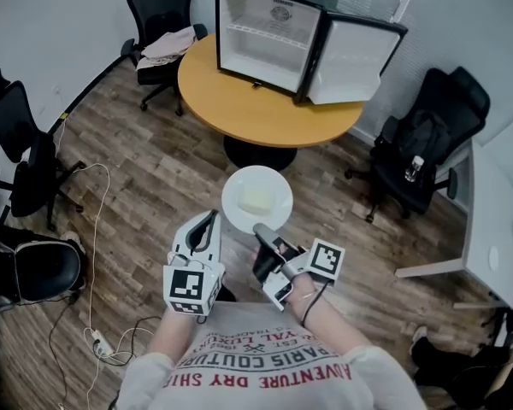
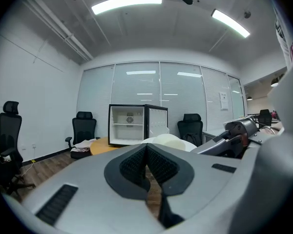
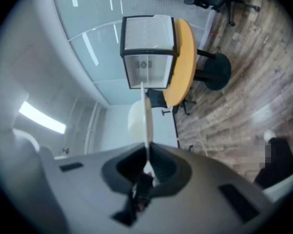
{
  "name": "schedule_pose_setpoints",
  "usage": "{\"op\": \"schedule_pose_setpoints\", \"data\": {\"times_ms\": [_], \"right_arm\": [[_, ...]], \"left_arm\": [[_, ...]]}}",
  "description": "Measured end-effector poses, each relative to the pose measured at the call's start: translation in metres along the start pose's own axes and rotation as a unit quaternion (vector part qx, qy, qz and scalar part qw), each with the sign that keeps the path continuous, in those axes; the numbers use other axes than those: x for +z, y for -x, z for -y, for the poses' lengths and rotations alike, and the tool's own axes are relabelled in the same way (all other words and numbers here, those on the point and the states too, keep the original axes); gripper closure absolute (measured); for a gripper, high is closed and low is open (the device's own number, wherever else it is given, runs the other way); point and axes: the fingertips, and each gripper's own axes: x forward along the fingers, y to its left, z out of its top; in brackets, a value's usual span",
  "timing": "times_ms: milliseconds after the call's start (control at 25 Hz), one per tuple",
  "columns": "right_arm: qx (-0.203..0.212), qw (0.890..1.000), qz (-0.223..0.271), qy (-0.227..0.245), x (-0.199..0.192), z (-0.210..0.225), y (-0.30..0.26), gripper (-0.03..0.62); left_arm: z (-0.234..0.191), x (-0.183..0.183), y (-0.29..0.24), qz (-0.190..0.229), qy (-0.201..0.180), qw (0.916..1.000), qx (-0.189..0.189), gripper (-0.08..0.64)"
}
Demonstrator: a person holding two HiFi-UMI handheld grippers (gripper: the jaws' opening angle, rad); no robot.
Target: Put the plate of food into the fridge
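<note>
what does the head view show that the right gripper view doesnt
Only the head view: the left gripper, shut and empty beside the plate, the plate's whole round top, and the person's printed shirt. Only the right gripper view: the plate edge-on, its rim clamped in the right gripper, plus a ceiling light. Both: the plate, the open fridge on the round table, and the wood floor.
</note>
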Motion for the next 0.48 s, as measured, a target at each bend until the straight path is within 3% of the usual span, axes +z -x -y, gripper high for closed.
{"op": "schedule_pose_setpoints", "data": {"times_ms": [320, 480], "right_arm": [[0.007, 0.999, 0.031, -0.002, 0.001, -0.023, -0.121, 0.555], [0.001, 0.999, 0.037, -0.007, 0.002, -0.021, -0.151, 0.555]], "left_arm": [[-0.112, 0.016, -0.044, -0.003, -0.008, 0.9994, -0.034, 0.537], [-0.14, 0.013, -0.057, -0.008, -0.005, 0.9991, -0.041, 0.536]]}}
